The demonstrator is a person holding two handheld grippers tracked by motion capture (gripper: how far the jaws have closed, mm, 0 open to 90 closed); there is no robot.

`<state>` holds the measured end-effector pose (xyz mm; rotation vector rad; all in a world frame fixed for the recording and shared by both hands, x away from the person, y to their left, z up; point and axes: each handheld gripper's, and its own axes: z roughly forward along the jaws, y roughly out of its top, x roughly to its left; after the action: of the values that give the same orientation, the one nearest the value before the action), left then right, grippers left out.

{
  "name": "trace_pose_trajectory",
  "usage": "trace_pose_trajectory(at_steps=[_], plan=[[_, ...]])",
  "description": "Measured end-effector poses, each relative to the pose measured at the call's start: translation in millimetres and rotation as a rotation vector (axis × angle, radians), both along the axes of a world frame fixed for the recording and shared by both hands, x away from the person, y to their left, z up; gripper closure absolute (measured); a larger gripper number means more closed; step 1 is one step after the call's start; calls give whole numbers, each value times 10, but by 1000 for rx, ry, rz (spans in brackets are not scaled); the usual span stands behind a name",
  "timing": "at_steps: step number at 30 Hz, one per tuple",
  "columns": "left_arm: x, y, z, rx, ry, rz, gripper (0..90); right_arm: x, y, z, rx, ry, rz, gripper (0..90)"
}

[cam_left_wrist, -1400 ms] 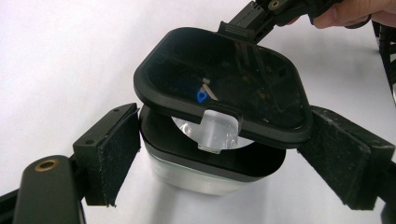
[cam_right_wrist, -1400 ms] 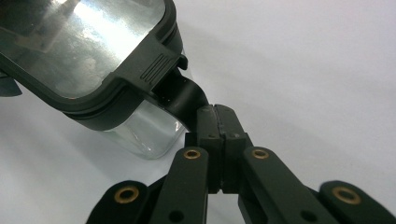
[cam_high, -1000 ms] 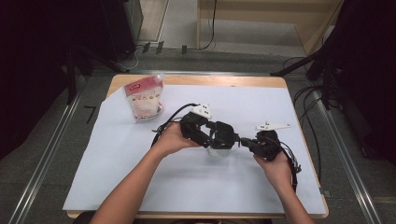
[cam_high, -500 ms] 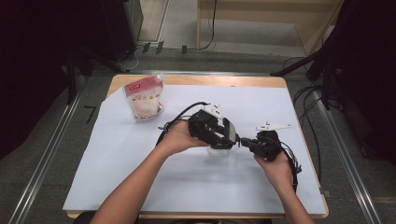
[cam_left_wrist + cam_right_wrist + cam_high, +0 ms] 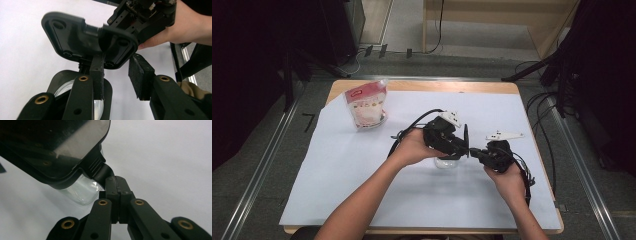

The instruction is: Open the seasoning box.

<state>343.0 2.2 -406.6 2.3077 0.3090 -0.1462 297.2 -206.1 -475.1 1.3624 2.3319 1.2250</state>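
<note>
Shifted rightward since the earlier frames: left tongs (image 5: 460, 145), jaws spread around a black lid (image 5: 90, 42) standing on edge. Right tongs (image 5: 477, 152), pressed together, pinching the lid's tab (image 5: 100, 171). Clear glass container (image 5: 447, 162) on white sheet (image 5: 362, 165) beneath both, mid-tabletop (image 5: 422, 86). Red-and-white pouch (image 5: 364, 105) upright near the far left corner, well apart.
</note>
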Motion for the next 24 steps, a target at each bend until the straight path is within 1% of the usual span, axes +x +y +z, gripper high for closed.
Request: trace_pose_trajectory(at_steps=[3, 5, 9, 10, 11, 13, 14, 16, 18, 19, 21, 24], plan=[[21, -30, -27, -8, 17, -6, 674, -9, 2, 3, -1, 0, -3, 900], [25, -38, -42, -12, 27, 1, 673, -13, 2, 6, 1, -1, -2, 900], [18, -3, -56, -8, 37, -3, 655, -26, -6, 21, 7, -7, 12, 900], [7, 19, -53, -13, 37, 3, 644, -28, -7, 22, 5, -10, 14, 900], [5, 44, -50, -15, 28, 1, 637, -29, -13, 22, 1, -11, 21, 897], [3, 100, -44, -18, 42, -1, 605, -29, -28, 16, 10, -9, 30, 890], [1, 129, -43, -14, 38, 5, 600, -40, -31, 19, 10, -2, 25, 881], [4, 195, -38, -21, 41, 19, 584, -62, -40, 24, 6, -6, 31, 868], [5, 264, -29, -33, 53, 31, 567, -96, -42, 28, 8, -12, 33, 849], [1, 294, -28, -36, 48, 40, 555, -109, -40, 24, 12, -14, 34, 834], [-5, 359, -25, -35, 40, 53, 528, -132, -37, 16, 15, -3, 42, 827], [-7, 451, -39, -31, 64, 70, 490, -159, -25, 5, 23, 8, 55, 789]])
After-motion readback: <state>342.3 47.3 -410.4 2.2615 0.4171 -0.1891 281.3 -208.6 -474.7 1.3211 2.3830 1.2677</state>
